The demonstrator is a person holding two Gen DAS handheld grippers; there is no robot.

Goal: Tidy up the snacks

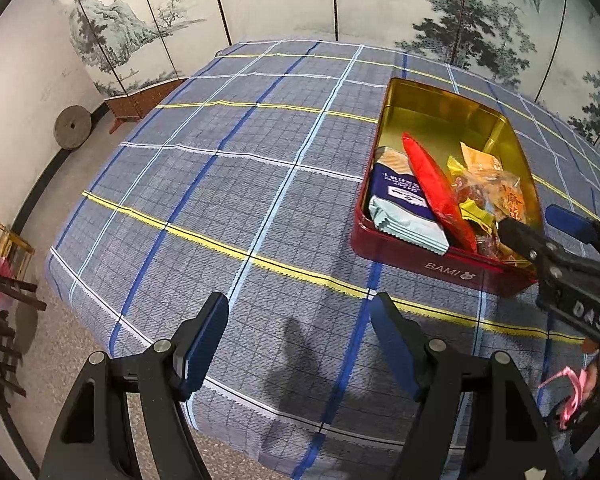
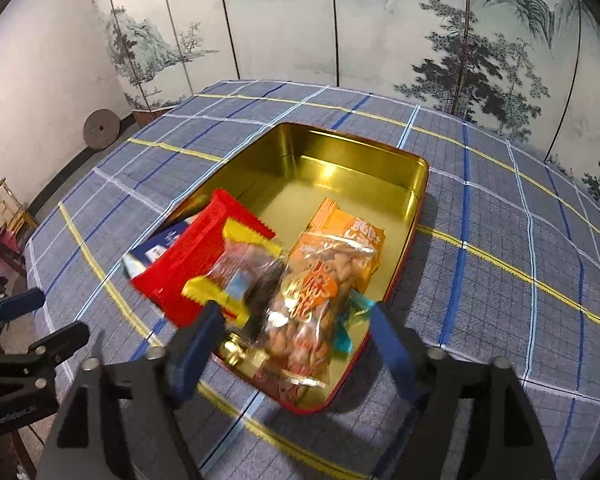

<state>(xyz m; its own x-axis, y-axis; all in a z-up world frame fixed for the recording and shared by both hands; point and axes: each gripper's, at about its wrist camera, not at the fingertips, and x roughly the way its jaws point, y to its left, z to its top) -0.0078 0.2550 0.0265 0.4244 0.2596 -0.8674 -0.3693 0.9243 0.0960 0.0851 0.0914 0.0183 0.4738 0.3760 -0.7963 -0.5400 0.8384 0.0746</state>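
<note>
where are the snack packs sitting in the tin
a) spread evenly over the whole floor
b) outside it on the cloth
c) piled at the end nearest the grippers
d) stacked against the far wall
c: the snack packs crowd the near end of the tin, its far gold floor bare.

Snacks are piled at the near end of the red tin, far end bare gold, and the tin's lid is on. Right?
Not quite: the tin has no lid on it. It stands open, and the right wrist view looks straight onto its bare gold floor at the far end. The rest holds: the snack packets are piled at the near end.
</note>
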